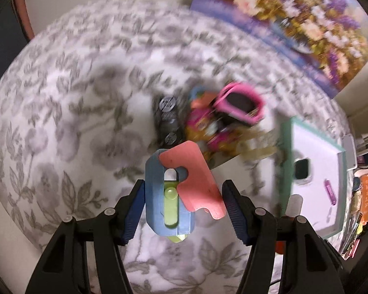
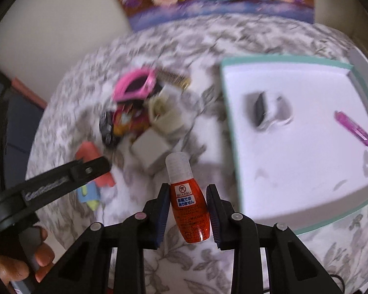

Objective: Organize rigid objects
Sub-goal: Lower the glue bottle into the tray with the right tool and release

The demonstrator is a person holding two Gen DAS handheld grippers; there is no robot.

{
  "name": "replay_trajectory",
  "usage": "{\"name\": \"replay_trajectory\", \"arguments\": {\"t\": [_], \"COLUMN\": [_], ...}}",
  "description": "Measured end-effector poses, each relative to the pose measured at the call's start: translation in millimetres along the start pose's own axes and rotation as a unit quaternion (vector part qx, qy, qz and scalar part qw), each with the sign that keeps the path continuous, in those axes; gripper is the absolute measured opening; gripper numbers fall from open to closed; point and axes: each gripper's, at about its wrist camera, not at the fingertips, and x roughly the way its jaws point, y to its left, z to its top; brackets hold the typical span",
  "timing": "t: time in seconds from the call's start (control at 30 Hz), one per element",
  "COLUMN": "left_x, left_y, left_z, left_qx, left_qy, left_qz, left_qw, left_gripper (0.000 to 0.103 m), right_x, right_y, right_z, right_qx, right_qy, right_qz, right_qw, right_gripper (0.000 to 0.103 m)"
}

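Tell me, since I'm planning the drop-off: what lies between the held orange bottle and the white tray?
Only bare floral cloth lies between the orange bottle and the near rim of the white tray; the right wrist view shows no object in that stretch.

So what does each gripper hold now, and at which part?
The right gripper holds the orange bottle by the sides of its body. The left gripper holds the blue and red plastic toy by its side edges.
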Motion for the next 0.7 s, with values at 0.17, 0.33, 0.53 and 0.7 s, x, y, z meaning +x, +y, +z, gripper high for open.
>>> {"name": "replay_trajectory", "arguments": {"t": [0.17,0.33,0.53,0.7], "left_x": [-15,-18,-4,9], "left_y": [-35,-71,-126,-161], "left_z": [6,4,-5,-16], "left_qx": [0.035,0.082,0.141,0.189], "left_qy": [-0.024,-0.018,-0.004,-0.002], "left_qz": [-0.006,-0.018,-0.027,-0.019], "left_qw": [0.9991,0.9963,0.9897,0.9818], "left_gripper": [0.065,0.065,0.065,0.065], "right_x": [-20,-23,-30,-34], "right_y": [-33,-74,-131,-157], "right_z": [13,18,18,11], "right_qx": [0.044,0.097,0.151,0.183], "right_qy": [-0.036,-0.049,-0.056,-0.057], "right_qz": [-0.022,-0.057,-0.090,-0.090], "right_qw": [0.998,0.992,0.983,0.977], "right_gripper": [0.032,0.032,0.032,0.032]}}
